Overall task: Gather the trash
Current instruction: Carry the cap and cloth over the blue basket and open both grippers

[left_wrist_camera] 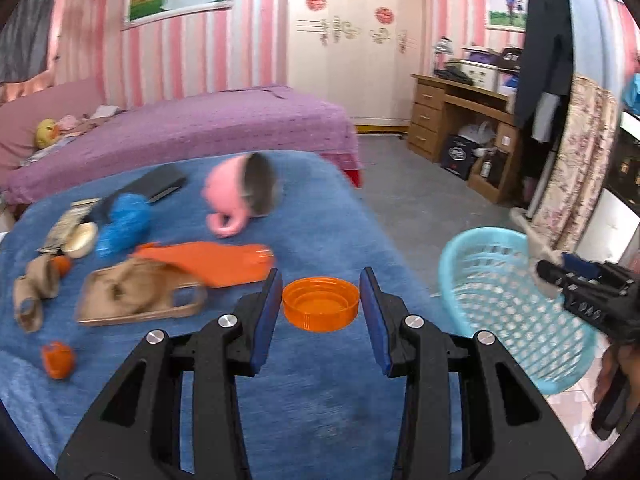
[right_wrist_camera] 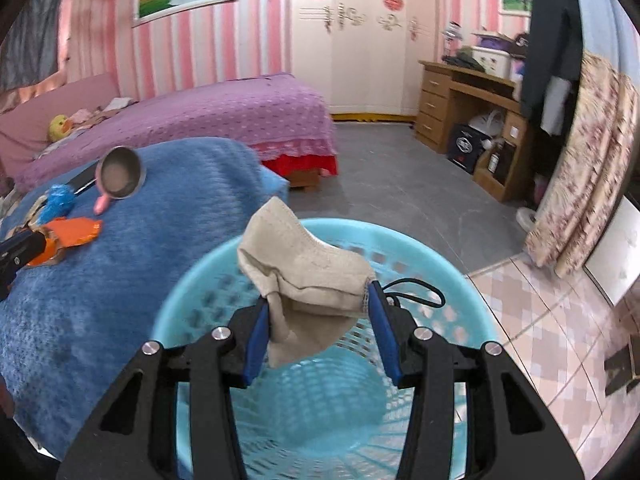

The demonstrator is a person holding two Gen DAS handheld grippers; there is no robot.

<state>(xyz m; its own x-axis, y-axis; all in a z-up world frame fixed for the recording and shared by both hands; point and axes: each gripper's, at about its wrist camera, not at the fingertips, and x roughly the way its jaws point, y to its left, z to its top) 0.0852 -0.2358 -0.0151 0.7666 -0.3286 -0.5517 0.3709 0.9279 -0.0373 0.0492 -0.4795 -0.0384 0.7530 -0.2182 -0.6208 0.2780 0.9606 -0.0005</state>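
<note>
Crumpled beige cloth (right_wrist_camera: 304,276) — seemingly clamped in right hand-held gripper (right_wrist_camera: 320,334); left hand-held gripper (left_wrist_camera: 320,322) gapes around orange lid (left_wrist_camera: 320,304).

An orange plastic lid (left_wrist_camera: 320,305) lies open side up on the blue blanket (left_wrist_camera: 312,392), near its right edge, between the spread blue pads of the left tongs (left_wrist_camera: 321,316), apart from both. Left of it lie a flat orange wrapper (left_wrist_camera: 212,258), a tan tray-like carton (left_wrist_camera: 138,296) with crumpled brown paper in it, a small orange cap (left_wrist_camera: 59,359) and a blue crumpled wad (left_wrist_camera: 124,224). A beige cloth scrap (right_wrist_camera: 306,276) hangs in the right tongs (right_wrist_camera: 320,332), above the light-blue perforated basket (right_wrist_camera: 440,280), which stands just beside the blanket's right edge.
</note>
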